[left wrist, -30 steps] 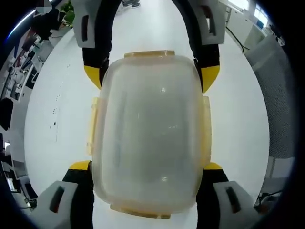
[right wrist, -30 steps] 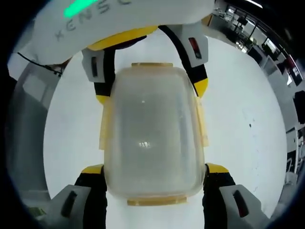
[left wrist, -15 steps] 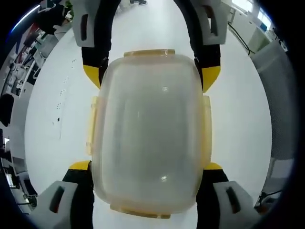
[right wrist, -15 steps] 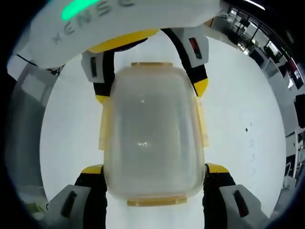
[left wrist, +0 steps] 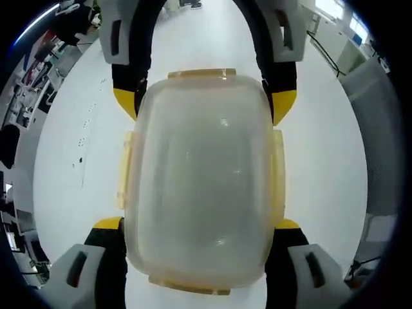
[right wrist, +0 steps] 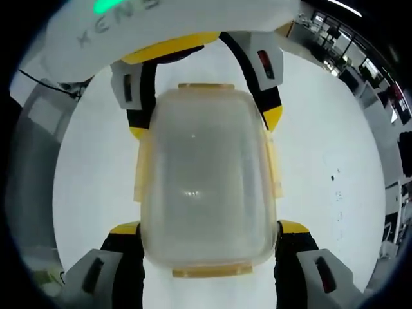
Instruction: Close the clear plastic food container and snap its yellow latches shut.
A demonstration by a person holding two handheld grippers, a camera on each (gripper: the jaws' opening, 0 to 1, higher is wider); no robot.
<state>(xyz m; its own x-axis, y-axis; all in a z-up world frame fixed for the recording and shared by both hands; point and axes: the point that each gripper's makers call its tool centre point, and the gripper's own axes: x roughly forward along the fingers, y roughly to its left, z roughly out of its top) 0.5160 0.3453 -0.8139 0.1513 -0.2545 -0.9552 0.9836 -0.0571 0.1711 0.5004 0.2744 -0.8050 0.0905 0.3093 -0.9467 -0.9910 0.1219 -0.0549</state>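
The clear plastic food container (left wrist: 201, 180) rests lid-on on the white table (left wrist: 71, 193), with yellow latches on its edges: far (left wrist: 201, 73), left (left wrist: 122, 170) and right (left wrist: 279, 170). My left gripper (left wrist: 197, 224) is shut on its near end, one yellow-tipped jaw against each side. From the top of the left gripper view, my right gripper (left wrist: 205, 104) clasps the far end the same way. In the right gripper view the container (right wrist: 205, 174) sits between my right gripper (right wrist: 209, 226) at the bottom and the left gripper (right wrist: 201, 124) at the top.
Beyond the white table (right wrist: 335, 193) in the left gripper view lie office desks with clutter (left wrist: 32, 77) on the left and a grey partition (left wrist: 380, 129) on the right. The left gripper's white housing (right wrist: 167, 26) arches across the top of the right gripper view.
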